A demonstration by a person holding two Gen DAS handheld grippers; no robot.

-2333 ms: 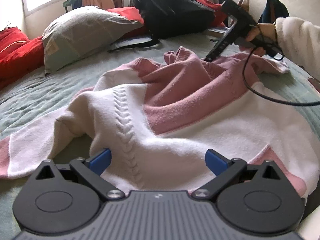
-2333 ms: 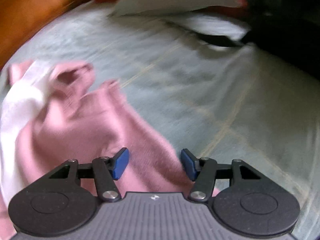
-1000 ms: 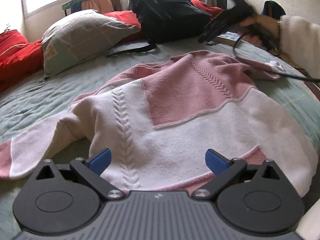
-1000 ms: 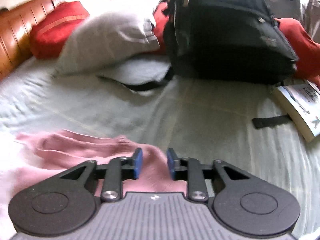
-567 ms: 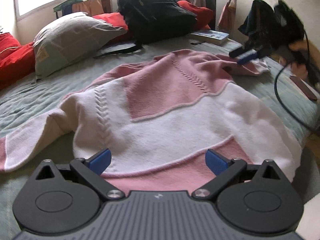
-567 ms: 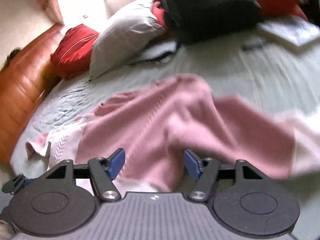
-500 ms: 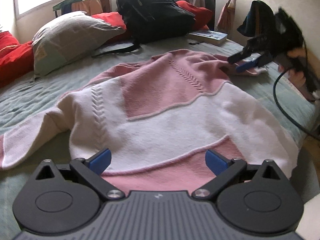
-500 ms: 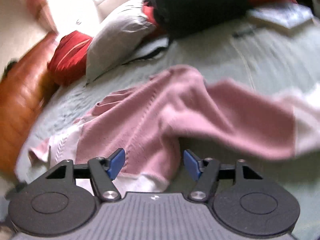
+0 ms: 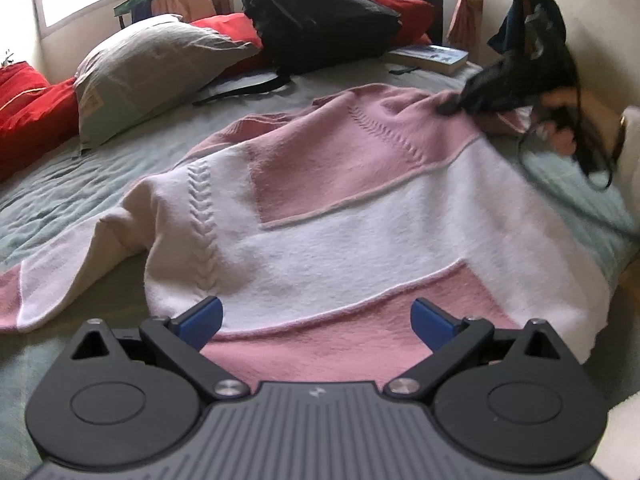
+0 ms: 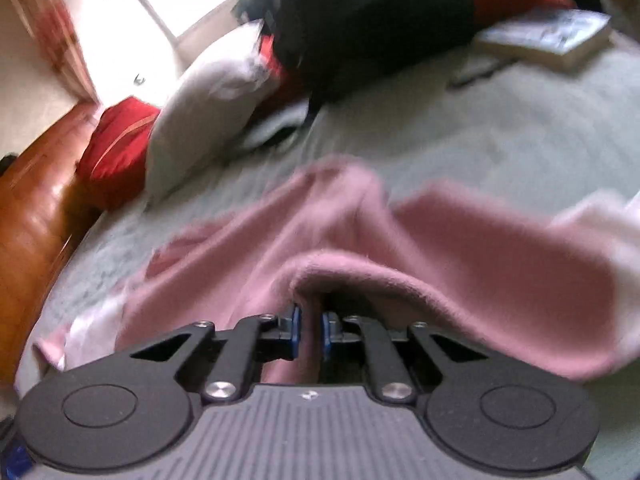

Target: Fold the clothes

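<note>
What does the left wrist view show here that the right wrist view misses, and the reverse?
Left wrist only: the left tool, open over the sweater's hem, and the hand behind the right tool. Right wrist only: the right tool shut on a pink fold, and a wooden bed frame. Both: the sweater, backpack, pillow, book.

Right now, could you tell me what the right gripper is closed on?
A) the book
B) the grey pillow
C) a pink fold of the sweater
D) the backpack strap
C: in the right wrist view the right gripper is shut on a raised pink fold of the sweater, while the pillow, book and backpack lie farther up the bed.
</note>
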